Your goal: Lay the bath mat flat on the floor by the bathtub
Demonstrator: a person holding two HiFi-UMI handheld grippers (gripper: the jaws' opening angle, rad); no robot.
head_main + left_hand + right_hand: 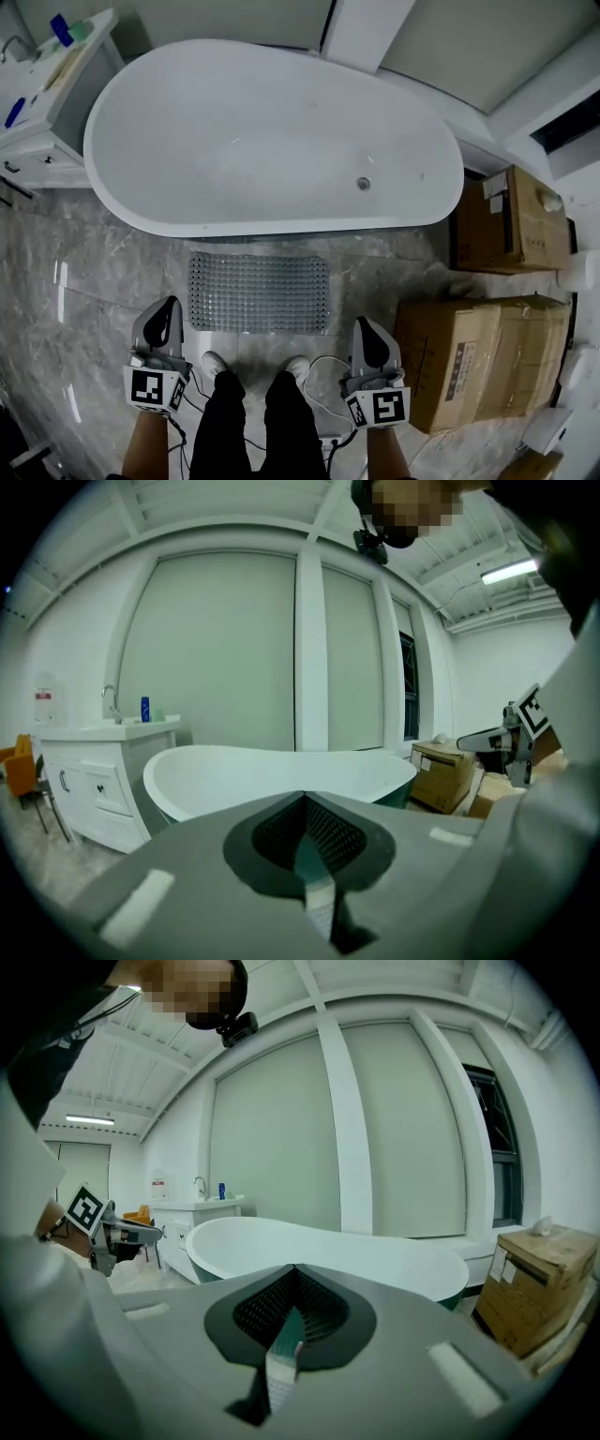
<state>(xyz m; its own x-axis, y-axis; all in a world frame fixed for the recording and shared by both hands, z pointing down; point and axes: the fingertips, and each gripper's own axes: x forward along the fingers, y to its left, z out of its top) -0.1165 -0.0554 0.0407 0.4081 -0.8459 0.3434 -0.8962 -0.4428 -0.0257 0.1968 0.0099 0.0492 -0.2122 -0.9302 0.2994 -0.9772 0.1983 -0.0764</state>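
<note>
The grey, bumpy bath mat (259, 292) lies spread flat on the marble floor, right against the front of the white bathtub (281, 223). My left gripper (168, 304) is held up near the mat's front left corner, apart from it, jaws shut and empty. My right gripper (364, 322) hangs off the mat's front right corner, also shut on nothing. In the left gripper view the left gripper (305, 797) points at the bathtub (281, 766), its jaws meeting. The right gripper (295, 1267) faces the bathtub (375, 1255) the same way. The mat is hidden in both gripper views.
Cardboard boxes (483, 361) stand on the floor at right, another box (511, 220) beside the tub's right end. A white vanity cabinet (42, 94) with bottles is at the upper left. The person's feet (216, 362) stand just behind the mat, with cables trailing down.
</note>
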